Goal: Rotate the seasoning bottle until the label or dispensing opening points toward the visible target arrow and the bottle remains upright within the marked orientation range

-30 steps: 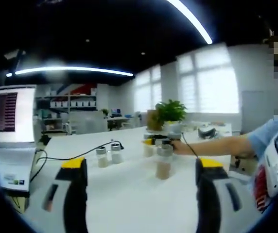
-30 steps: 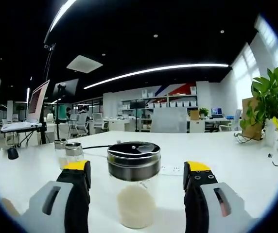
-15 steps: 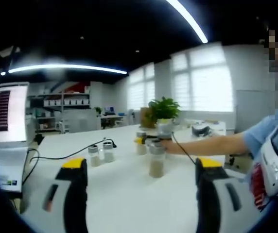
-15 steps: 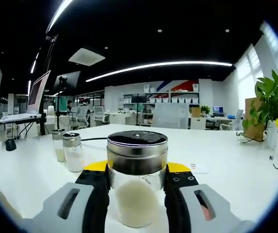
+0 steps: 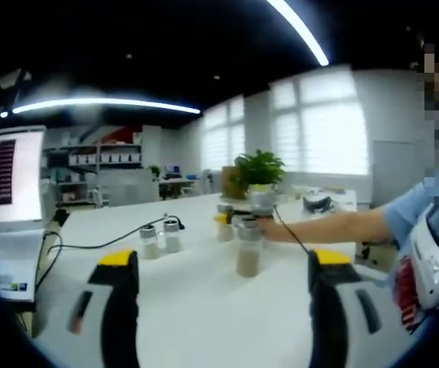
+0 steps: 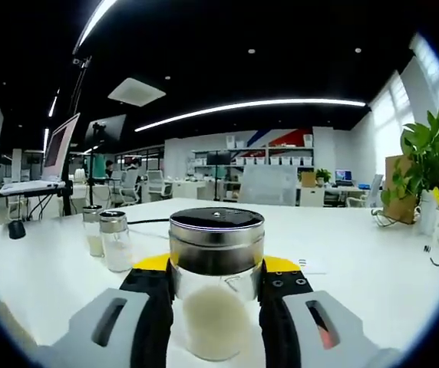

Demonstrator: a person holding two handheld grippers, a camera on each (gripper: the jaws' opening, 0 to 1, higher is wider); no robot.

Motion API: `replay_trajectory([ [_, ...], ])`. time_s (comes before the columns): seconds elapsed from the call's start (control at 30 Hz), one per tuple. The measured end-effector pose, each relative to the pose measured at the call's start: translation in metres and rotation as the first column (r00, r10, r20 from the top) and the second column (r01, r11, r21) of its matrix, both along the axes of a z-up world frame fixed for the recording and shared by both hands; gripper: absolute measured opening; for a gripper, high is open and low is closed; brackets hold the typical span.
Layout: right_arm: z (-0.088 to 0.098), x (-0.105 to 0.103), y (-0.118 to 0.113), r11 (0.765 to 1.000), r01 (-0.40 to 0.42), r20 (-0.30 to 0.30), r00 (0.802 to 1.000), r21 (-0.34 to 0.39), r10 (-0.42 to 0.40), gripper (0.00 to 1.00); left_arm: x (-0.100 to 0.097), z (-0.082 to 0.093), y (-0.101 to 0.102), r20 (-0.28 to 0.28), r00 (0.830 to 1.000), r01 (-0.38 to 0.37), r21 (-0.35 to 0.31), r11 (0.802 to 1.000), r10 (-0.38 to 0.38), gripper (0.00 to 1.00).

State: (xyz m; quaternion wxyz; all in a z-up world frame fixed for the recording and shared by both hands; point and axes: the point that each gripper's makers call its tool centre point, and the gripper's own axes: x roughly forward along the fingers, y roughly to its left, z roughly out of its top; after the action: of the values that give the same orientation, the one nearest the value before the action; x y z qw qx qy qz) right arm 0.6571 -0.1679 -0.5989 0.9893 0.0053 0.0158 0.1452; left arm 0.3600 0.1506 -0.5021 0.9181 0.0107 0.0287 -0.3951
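Observation:
A glass seasoning bottle [image 6: 216,287] with a metal lid and pale powder stands upright on the white table [image 6: 342,268]. My right gripper [image 6: 215,291] is shut on it, its yellow-tipped jaws pressed against both sides below the lid. In the left gripper view the same bottle [image 5: 247,247] stands mid-table, with the right gripper [image 5: 235,222] around it and a person's arm [image 5: 335,228] reaching in from the right. My left gripper [image 5: 223,264] hangs open well short of the bottle, nothing between its jaws.
Two small shakers [image 6: 106,240] stand left of the held bottle, also seen as shakers [image 5: 160,239] in the left gripper view. A laptop [image 5: 4,199] with a black cable [image 5: 104,245] sits at the left. A potted plant [image 6: 433,165] stands at the right.
The right gripper's jaws closed on the seasoning bottle between one second ago and half a second ago, and have held it since. The left gripper view shifted slightly; its jaws stayed open.

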Motion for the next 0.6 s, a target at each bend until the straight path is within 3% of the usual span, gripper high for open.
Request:
replay_trajectory([
  [0.07,0.001,-0.004,0.005,0.999,-0.036,-0.005,0.999,0.033,0.036,0.42,0.001,0.000,0.002,0.002,1.000,-0.007,-0.002,1.000,0.007,0.97],
  [0.27,0.017,-0.032,0.012,0.993,-0.111,0.027,0.993,-0.026,0.112,0.42,0.003,0.001,0.007,-0.002,1.000,-0.028,-0.007,1.000,0.028,0.97],
  [0.33,0.022,-0.051,0.015,0.988,-0.139,0.031,0.990,-0.061,0.141,0.42,0.003,0.000,0.007,-0.003,1.000,-0.030,-0.007,1.000,0.030,0.97],
  [0.6,0.034,-0.114,0.007,0.974,-0.224,0.023,0.974,-0.007,0.224,0.42,0.001,-0.003,-0.001,-0.011,1.000,-0.014,0.003,1.000,0.014,0.97],
])
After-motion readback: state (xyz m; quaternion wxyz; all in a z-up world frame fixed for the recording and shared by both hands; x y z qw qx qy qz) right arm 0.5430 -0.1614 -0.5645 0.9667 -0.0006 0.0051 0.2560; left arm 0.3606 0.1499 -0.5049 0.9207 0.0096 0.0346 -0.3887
